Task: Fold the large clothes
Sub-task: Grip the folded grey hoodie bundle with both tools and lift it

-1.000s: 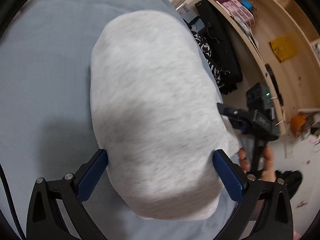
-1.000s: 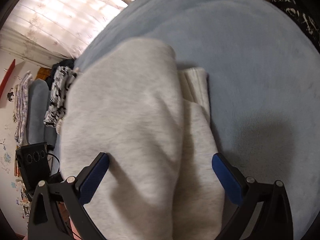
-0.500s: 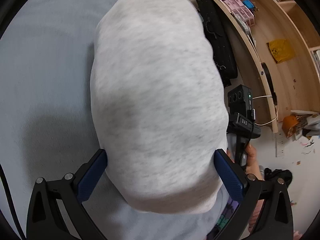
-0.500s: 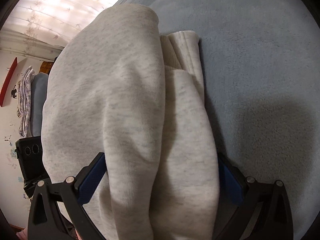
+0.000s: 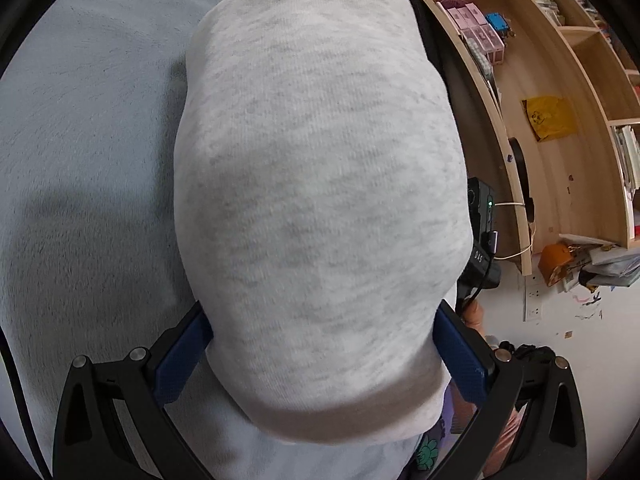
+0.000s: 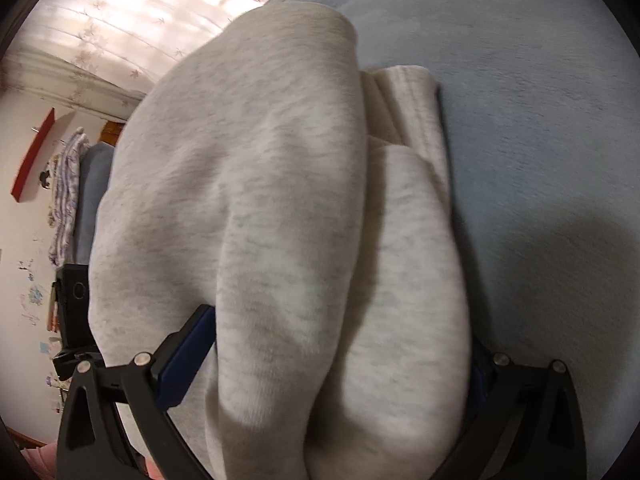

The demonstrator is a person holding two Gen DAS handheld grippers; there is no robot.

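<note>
1. A pale blue plush blanket [image 5: 80,184] covers the bed and fills the left of my left wrist view and the right of my right wrist view.
2. The folded grey sweatshirt [image 5: 320,200] lies on that blanket, a thick bundle running from near to far; in the right wrist view its ribbed cuff [image 6: 408,100] shows at the far right edge, just beside the top fold.
3. A wooden bookshelf [image 5: 560,120] stands to the right, well apart from the bed, with pink boxes [image 5: 476,32] on a far shelf and a yellow bag [image 5: 550,118] lower down.
4. My left gripper [image 5: 320,344] is spread wide, a blue pad on either side of the bundle's near end, both touching the cloth.
5. My right gripper [image 6: 332,356] is likewise spread wide around the near end; its right pad is mostly hidden behind the fabric.
</note>
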